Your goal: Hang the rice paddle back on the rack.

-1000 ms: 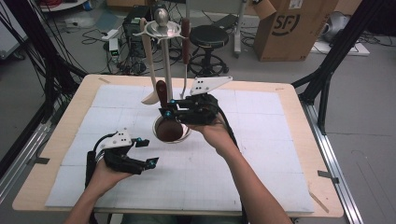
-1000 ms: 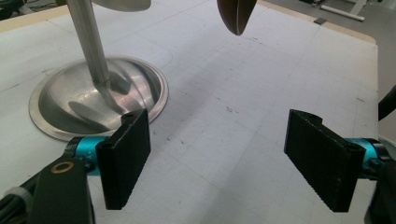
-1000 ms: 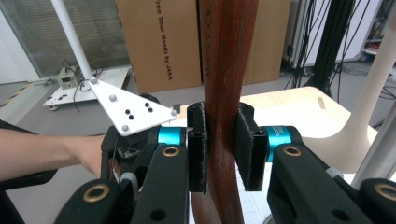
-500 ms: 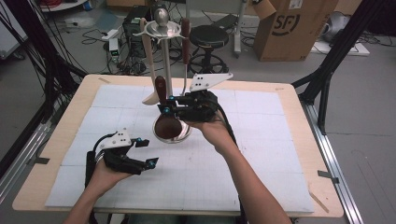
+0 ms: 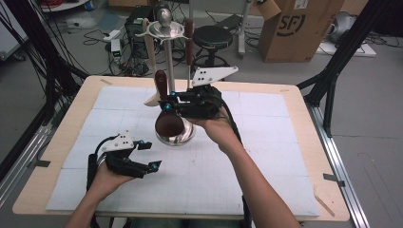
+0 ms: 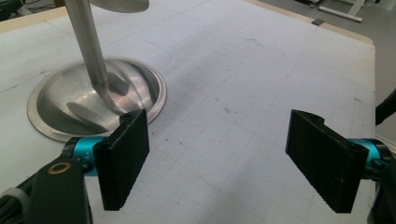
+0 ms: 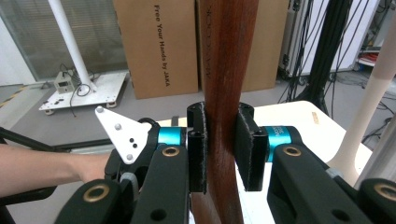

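The right gripper [image 5: 167, 103] pinches the handle of a dark wooden spoon [image 5: 167, 118], its pads pressed on both sides of the wood [image 7: 224, 93]. The spoon stands almost straight up, bowl at the bottom, just in front of the metal stand [image 5: 167, 61] and above its round base [image 5: 183, 137]. The hooks are higher up and just behind it. The left gripper [image 5: 145, 154] rests nearer the person, jaws spread wide with nothing between them.

The utensil stand [image 5: 167, 80] blocks the middle back of the desk [image 5: 294, 156], its round base [image 5: 187, 137] spreading just beside the left gripper [image 5: 147, 154]. The held wooden spoon [image 5: 166, 116] crowds its front. Open mat lies right and near the front edge.
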